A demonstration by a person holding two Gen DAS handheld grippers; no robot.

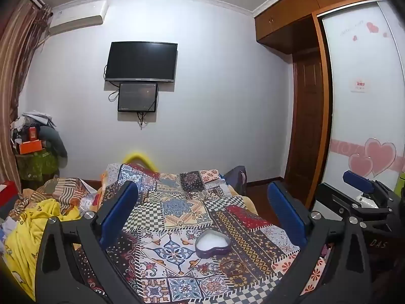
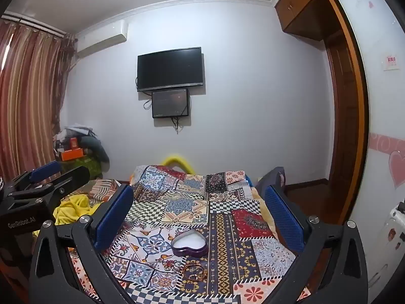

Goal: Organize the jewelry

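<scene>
A purple heart-shaped box [image 1: 213,245] with a white lining lies open on the patchwork quilt [image 1: 177,207]; it also shows in the right wrist view [image 2: 189,245]. Thin brown bracelets [image 2: 193,271] lie on the quilt just in front of the box, faintly visible in the left wrist view [image 1: 231,266]. My left gripper [image 1: 202,207] is open and empty, held above the quilt behind the box. My right gripper [image 2: 200,207] is open and empty, likewise above the quilt. The right gripper shows at the right edge of the left wrist view [image 1: 359,190].
The quilt covers a bed. Yellow and striped clothes [image 1: 38,217] are heaped on the left. A TV [image 1: 141,61] hangs on the far wall. A wardrobe [image 1: 359,101] with heart stickers stands at the right. A cluttered stand [image 1: 35,152] is at the back left.
</scene>
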